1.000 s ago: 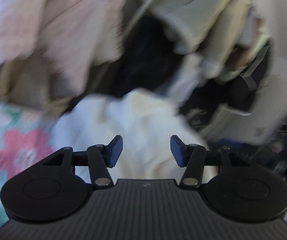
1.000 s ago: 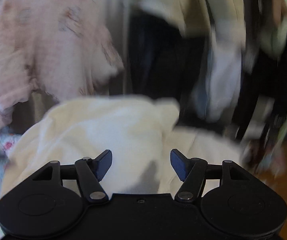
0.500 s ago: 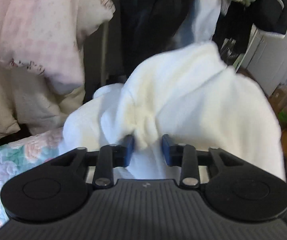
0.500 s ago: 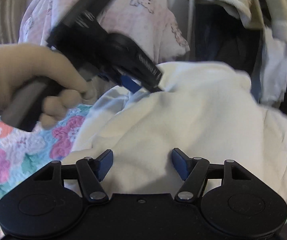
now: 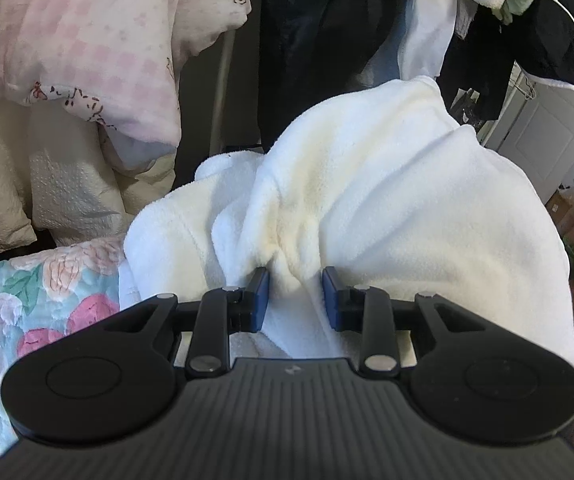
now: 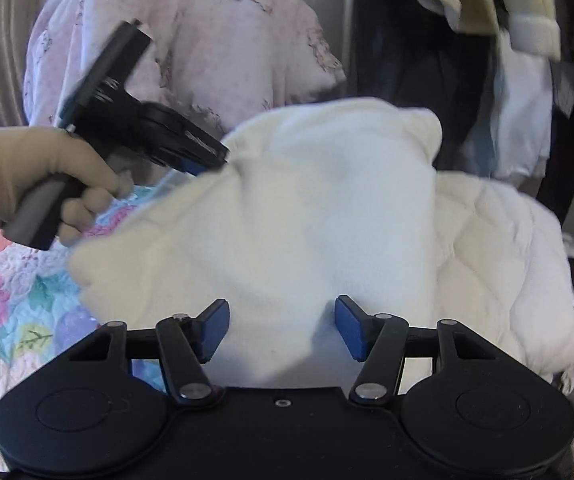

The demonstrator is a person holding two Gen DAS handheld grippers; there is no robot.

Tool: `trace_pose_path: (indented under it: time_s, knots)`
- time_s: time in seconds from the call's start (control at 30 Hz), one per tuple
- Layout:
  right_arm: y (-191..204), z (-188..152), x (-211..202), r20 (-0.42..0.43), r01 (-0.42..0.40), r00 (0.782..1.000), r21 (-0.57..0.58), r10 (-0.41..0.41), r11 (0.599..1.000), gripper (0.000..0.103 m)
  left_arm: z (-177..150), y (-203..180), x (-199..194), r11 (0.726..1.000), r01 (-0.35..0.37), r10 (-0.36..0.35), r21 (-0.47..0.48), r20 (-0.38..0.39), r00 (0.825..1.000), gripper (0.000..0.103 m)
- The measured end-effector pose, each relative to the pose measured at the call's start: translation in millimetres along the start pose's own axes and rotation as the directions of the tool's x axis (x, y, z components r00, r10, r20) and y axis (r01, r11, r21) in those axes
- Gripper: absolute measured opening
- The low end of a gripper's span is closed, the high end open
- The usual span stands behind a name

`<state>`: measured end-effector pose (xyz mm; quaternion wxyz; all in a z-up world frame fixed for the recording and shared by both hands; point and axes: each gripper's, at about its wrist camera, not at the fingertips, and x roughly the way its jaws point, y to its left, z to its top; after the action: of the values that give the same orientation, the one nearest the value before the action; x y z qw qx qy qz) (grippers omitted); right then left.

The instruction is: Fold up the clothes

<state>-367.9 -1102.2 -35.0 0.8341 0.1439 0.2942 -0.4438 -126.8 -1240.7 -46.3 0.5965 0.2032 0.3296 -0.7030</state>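
Observation:
A white fleece garment point(image 5: 407, 200) lies heaped on a floral quilt point(image 5: 27, 300). My left gripper point(image 5: 295, 284) is shut on a bunched fold of it, and the fleece puckers between the blue pads. From the right wrist that same left gripper point(image 6: 203, 164) shows in a gloved hand point(image 6: 27, 168), biting the upper left edge of the garment point(image 6: 307, 208). My right gripper point(image 6: 283, 316) sits low over the near side of the fleece. Its jaws are closing with cloth between them, and the pads stand clear of it.
A pink patterned garment point(image 5: 87, 40) and dark clothes point(image 5: 319, 40) hang on a rack behind the heap. A quilted white cloth point(image 6: 507, 260) lies to the right of the fleece. A door point(image 5: 559, 128) and boxes stand at the far right.
My left gripper dropped onto the fleece and shut on a fold of it. My right gripper sank toward the garment's near side, and its jaws have narrowed a little.

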Motion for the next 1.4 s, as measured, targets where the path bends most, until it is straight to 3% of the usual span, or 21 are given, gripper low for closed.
trace_pose_path:
  time_s: [0.17, 0.23, 0.3, 0.37, 0.4, 0.47, 0.63, 0.7, 0.8, 0.93, 1.1, 1.2, 1.4]
  knots:
    - [11, -5, 7, -0.038, 0.054, 0.998, -0.043, -0.056, 0.998, 0.063, -12, 0, -1, 0.999, -0.018, 0.019, -0.037, 0.034, 0.999, 0.03]
    - [10, -2, -4, -0.053, 0.07, 0.996, -0.007, -0.07, 0.998, 0.063, -16, -9, -12, 0.996, -0.083, 0.083, -0.012, 0.056, 0.995, 0.033]
    - [10, -1, -29, -0.031, 0.098, 0.995, 0.041, -0.096, 0.994, 0.065, -18, -16, -35, 0.987, -0.144, 0.15, -0.065, 0.088, 0.985, 0.044]
    - [11, -2, -60, 0.028, 0.138, 0.99, 0.08, -0.14, 0.987, 0.07, -26, -23, -65, 0.985, -0.135, 0.15, -0.11, 0.138, 0.979, 0.055]
    - [11, -2, -73, 0.05, 0.153, 0.986, 0.097, -0.158, 0.983, 0.074, -33, -29, -79, 0.984, -0.15, 0.164, -0.098, 0.156, 0.974, 0.06]
    - [14, -4, -90, 0.073, 0.182, 0.979, 0.12, -0.191, 0.976, 0.077, -50, -43, -106, 0.977, -0.2, 0.21, -0.07, 0.19, 0.959, 0.079]
    - [18, -10, -119, 0.127, 0.226, 0.962, 0.133, -0.243, 0.965, 0.078, -102, -63, -152, 0.973, -0.224, 0.229, -0.05, 0.288, 0.93, 0.098]
    - [13, -11, -122, 0.109, 0.221, 0.965, 0.157, -0.239, 0.963, 0.078, -114, -65, -153, 0.976, -0.217, 0.218, -0.034, 0.262, 0.94, 0.098]
    - [11, -13, -124, 0.079, 0.204, 0.971, 0.211, -0.225, 0.956, 0.078, -131, -72, -164, 0.982, -0.181, 0.191, -0.061, 0.28, 0.941, 0.098]
    - [19, -24, -125, 0.043, 0.214, 0.971, 0.29, -0.236, 0.933, 0.079, -150, -82, -181, 0.979, -0.187, 0.202, -0.079, 0.322, 0.925, 0.103]
    - [29, -47, -136, 0.092, 0.164, 0.968, 0.473, -0.233, 0.865, 0.08, -168, -101, -197, 0.968, -0.248, 0.223, 0.029, 0.347, 0.911, 0.103]
    - [36, -47, -132, 0.099, 0.11, 0.98, 0.458, -0.173, 0.882, 0.08, -172, -108, -198, 0.961, -0.266, 0.228, 0.077, 0.324, 0.918, 0.103]
    - [43, -50, -142, 0.158, 0.121, 0.965, 0.442, -0.21, 0.889, 0.081, -179, -121, -196, 0.96, -0.265, 0.23, 0.093, 0.28, 0.932, 0.103]
